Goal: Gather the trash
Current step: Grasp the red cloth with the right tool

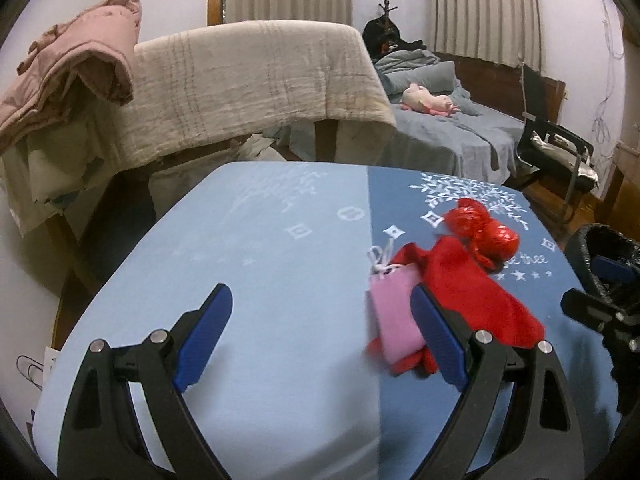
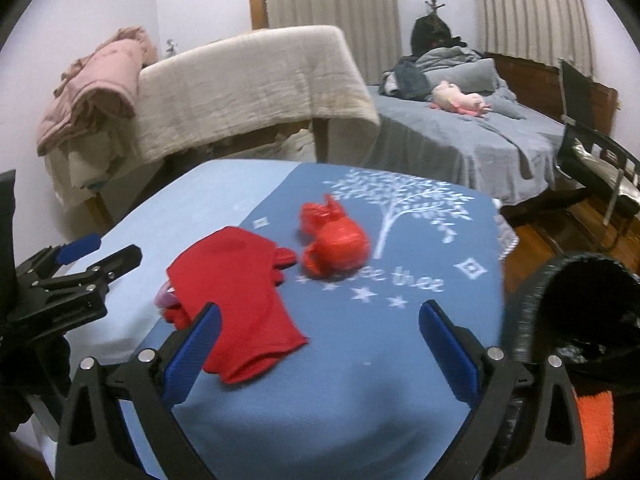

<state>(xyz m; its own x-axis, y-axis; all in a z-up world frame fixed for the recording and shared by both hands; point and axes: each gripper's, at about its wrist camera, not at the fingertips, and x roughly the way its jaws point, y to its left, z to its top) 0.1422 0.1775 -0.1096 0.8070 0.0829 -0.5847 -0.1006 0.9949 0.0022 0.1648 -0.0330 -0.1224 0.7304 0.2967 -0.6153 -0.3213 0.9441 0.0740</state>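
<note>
On the blue table (image 2: 280,420), the left hand-held gripper (image 1: 324,336) hangs released beside a small pink bag (image 1: 394,312), half hidden under a red cloth (image 2: 240,300). A crumpled red wrapper (image 2: 334,240) lies near white writing ending "thee". The right hand-held gripper (image 2: 320,344) is released; a black-lined bin (image 2: 580,312), contents unclear, stands cut off at right.

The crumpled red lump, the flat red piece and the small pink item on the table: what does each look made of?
Crumpled red lump: likely thin plastic film, glossy, with bright glints and sharp creases. Flat red piece: looks like fabric, matte, lying limp with soft hemmed edges. Small pink item: possibly a felt or paper pouch, matte, with a white cord at its top; blur leaves it open.
</note>
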